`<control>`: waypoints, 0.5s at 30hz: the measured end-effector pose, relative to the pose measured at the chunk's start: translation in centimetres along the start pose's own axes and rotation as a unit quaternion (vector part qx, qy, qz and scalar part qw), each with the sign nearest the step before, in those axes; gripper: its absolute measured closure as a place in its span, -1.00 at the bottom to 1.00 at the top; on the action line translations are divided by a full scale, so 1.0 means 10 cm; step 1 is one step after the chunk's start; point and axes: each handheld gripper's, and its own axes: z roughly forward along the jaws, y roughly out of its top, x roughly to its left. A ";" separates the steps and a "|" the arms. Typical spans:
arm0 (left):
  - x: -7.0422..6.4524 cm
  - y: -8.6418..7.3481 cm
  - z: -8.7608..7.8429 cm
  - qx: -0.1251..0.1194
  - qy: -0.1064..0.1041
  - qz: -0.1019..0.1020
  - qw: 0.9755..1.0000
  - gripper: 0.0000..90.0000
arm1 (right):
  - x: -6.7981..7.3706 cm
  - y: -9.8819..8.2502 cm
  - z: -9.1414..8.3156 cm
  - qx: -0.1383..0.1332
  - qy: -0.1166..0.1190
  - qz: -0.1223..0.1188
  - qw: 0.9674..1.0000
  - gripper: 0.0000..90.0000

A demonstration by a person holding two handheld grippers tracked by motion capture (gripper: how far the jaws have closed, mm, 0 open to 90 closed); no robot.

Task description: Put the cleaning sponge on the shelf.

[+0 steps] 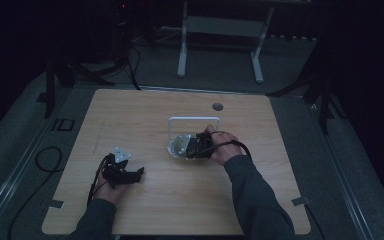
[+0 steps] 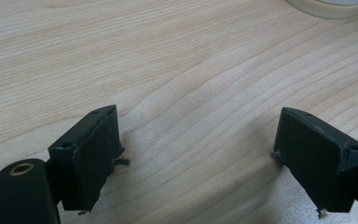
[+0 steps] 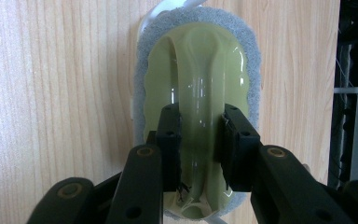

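Right gripper [image 3: 200,154] clamped on scrubber [image 3: 198,70] handle ridge, long axis in line with jaws, scrubber just in front of white rack [image 1: 194,120]. Left gripper [image 2: 200,154] spread, empty, well left of rack.

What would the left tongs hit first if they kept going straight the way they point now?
Probably the pale round rim at the far edge of the left gripper view. The left tongs stand open over bare table; how far off the rim lies is unclear.
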 end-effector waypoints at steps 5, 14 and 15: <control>0.00 0.00 0.00 0.000 0.000 0.000 1.000 -0.68 | 0.00 0.00 0.01 -0.001 0.000 -0.001 1.000 0.59; 0.00 0.00 0.00 0.000 0.000 0.000 1.000 -0.68 | 0.01 0.03 0.06 -0.003 0.003 -0.005 1.000 0.59; 0.00 0.00 0.00 0.000 0.000 0.000 1.000 -0.68 | 0.01 0.03 0.06 -0.003 0.003 -0.005 1.000 0.59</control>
